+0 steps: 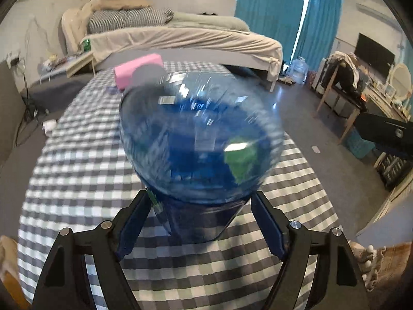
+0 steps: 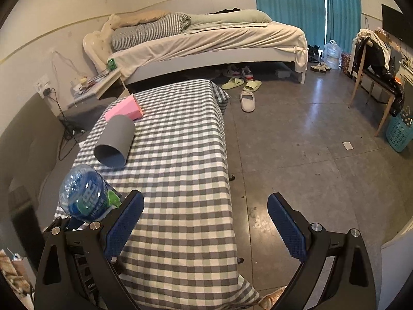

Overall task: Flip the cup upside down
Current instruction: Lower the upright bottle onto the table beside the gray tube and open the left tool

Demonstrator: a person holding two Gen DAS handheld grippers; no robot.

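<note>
Left wrist view: left gripper [image 1: 201, 219] pinching a blue-tinted plastic bottle [image 1: 198, 139] between its blue pads [image 1: 134, 224], bottle body filling most of the frame and smeared by motion blur, green label patch visible low on its right side. Behind the bottle, a grey rounded shape in front of the pink box [image 1: 138, 68], probably the cup, too blurred and covered to confirm from here. Right wrist view: right gripper [image 2: 205, 222] spread wide, nothing between the fingers, hanging above the near right edge of the checked tabletop [image 2: 180, 155] with bare floor [image 2: 296, 142] under its right finger. Grey cup [image 2: 114, 144] lying on its side on the left part of the tabletop, open mouth tilted toward the camera, closed end touching or just beside the pink box [image 2: 126, 108]. Bottle [image 2: 85, 193] seen again at lower left, held up off the cloth near the tabletop's left edge, well apart from the cup. Bed [image 2: 206, 41] with striped pillow behind the tabletop, teal curtains [image 2: 296, 0] at the back wall, slippers [image 2: 240, 85] on the floor beside the bed.
</note>
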